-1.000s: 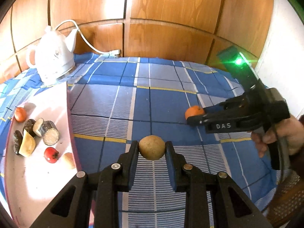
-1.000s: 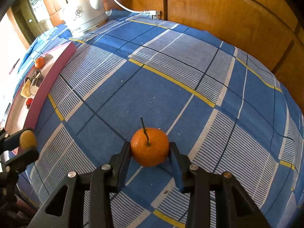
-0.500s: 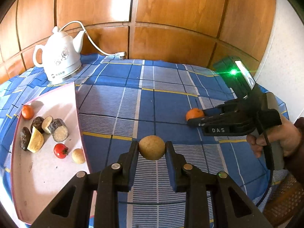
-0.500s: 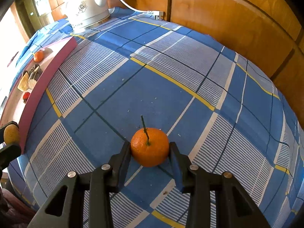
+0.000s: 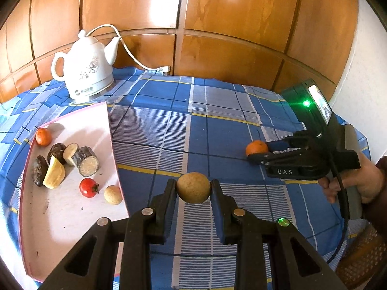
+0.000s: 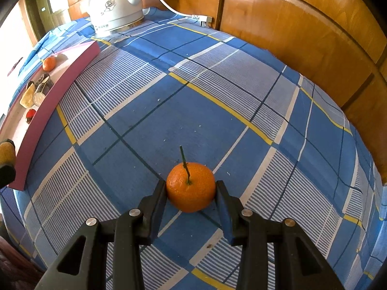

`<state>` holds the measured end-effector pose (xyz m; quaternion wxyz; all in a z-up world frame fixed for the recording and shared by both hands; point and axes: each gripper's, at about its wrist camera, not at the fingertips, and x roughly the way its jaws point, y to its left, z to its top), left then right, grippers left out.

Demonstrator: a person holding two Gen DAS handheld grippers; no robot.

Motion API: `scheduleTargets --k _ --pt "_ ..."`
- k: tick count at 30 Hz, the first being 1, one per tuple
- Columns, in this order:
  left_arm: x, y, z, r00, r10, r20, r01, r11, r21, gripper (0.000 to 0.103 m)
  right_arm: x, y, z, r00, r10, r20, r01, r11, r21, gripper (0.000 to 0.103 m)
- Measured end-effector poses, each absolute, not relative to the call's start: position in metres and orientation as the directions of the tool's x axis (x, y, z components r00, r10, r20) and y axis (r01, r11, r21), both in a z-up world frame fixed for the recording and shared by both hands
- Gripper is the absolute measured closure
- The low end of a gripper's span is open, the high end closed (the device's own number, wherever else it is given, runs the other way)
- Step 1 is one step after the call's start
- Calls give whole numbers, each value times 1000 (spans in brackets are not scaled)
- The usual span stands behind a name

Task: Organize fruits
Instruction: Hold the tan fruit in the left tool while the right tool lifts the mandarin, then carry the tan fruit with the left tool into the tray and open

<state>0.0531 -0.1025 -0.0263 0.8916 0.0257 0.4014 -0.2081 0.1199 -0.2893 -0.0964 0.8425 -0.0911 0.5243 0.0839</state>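
Left gripper: both pads clamped on a round tan fruit, skin matte and finely speckled, held above the blue checked cloth, just right of the tray's edge. Right gripper: pads pressed to either side of an orange mandarin with glossy pitted peel and a thin green stem standing up (whether it rests on the cloth or is lifted off it, cannot tell). Pale tray with pink rim, left on the cloth, holds a small mandarin, dark-skinned cut pieces with pale flesh, a yellow wedge, a red tomato-like fruit and a second tan fruit. White kettle stands behind the tray.
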Motion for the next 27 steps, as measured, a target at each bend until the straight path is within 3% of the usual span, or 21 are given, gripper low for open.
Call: scheduleTargets --k 27 --pt "63 -70 -38 593 -283 -753 302 946 -118 75 122 -290 -98 437 37 -899 -244 967 -79 63"
